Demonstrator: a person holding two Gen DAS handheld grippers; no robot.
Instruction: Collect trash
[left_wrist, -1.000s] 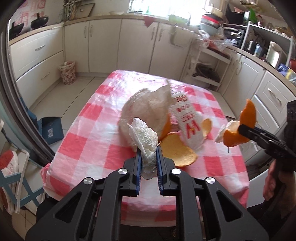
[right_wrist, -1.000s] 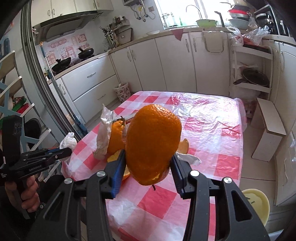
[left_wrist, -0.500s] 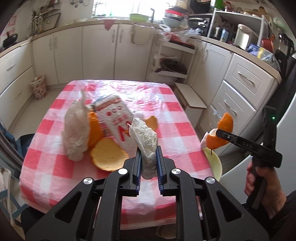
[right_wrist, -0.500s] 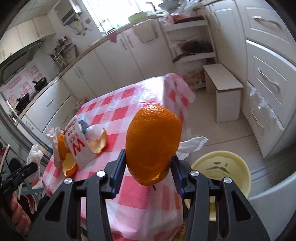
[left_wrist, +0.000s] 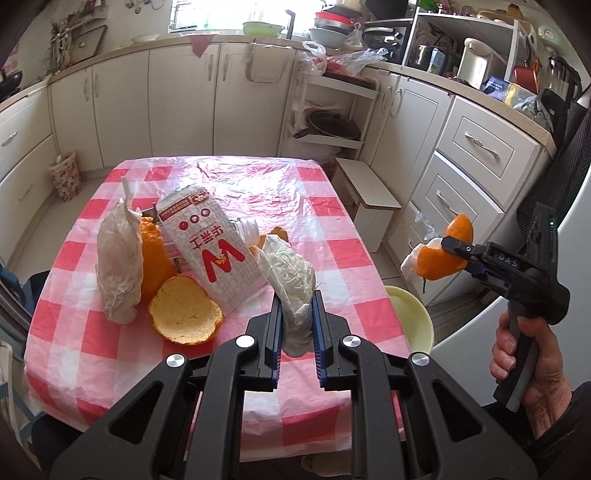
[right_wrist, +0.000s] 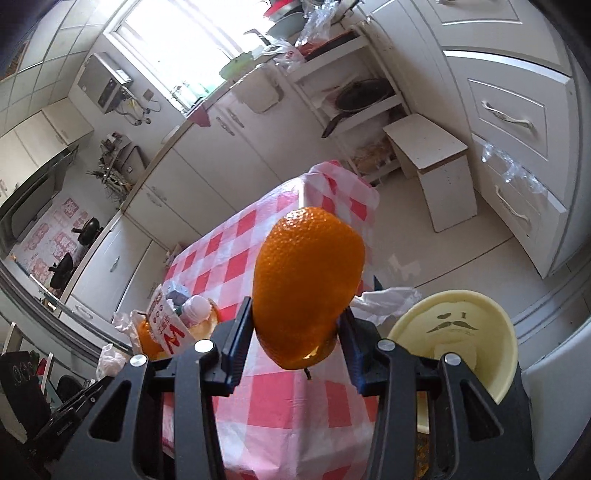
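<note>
My left gripper (left_wrist: 297, 295) is shut on a crumpled white wrapper (left_wrist: 288, 269), held over the near edge of the red-checked table (left_wrist: 325, 258). Beyond the table's right edge, my right gripper (right_wrist: 297, 308) is shut on a large piece of orange peel (right_wrist: 306, 280), with a white tissue (right_wrist: 388, 297) sticking out behind it. The left wrist view shows that right gripper (left_wrist: 448, 247) and its peel (left_wrist: 439, 262) above a pale yellow bin (left_wrist: 410, 314). The bin (right_wrist: 491, 332) stands on the floor just right of the peel. A milk carton (left_wrist: 210, 240), a peel half (left_wrist: 184, 317) and a crumpled bag (left_wrist: 120, 258) lie on the table.
A plastic bottle (left_wrist: 247, 229) lies behind the carton. A white stool (left_wrist: 369, 192) stands by the table's far right corner, with drawers (left_wrist: 480, 147) along the right wall. A floral basket (left_wrist: 66, 175) sits on the floor at far left. A hand (left_wrist: 524, 354) grips the right handle.
Both grippers have swung right. The right one has rolled and carried the peel off the table's side, to beside the yellow bin. The left still holds the wrapper.
</note>
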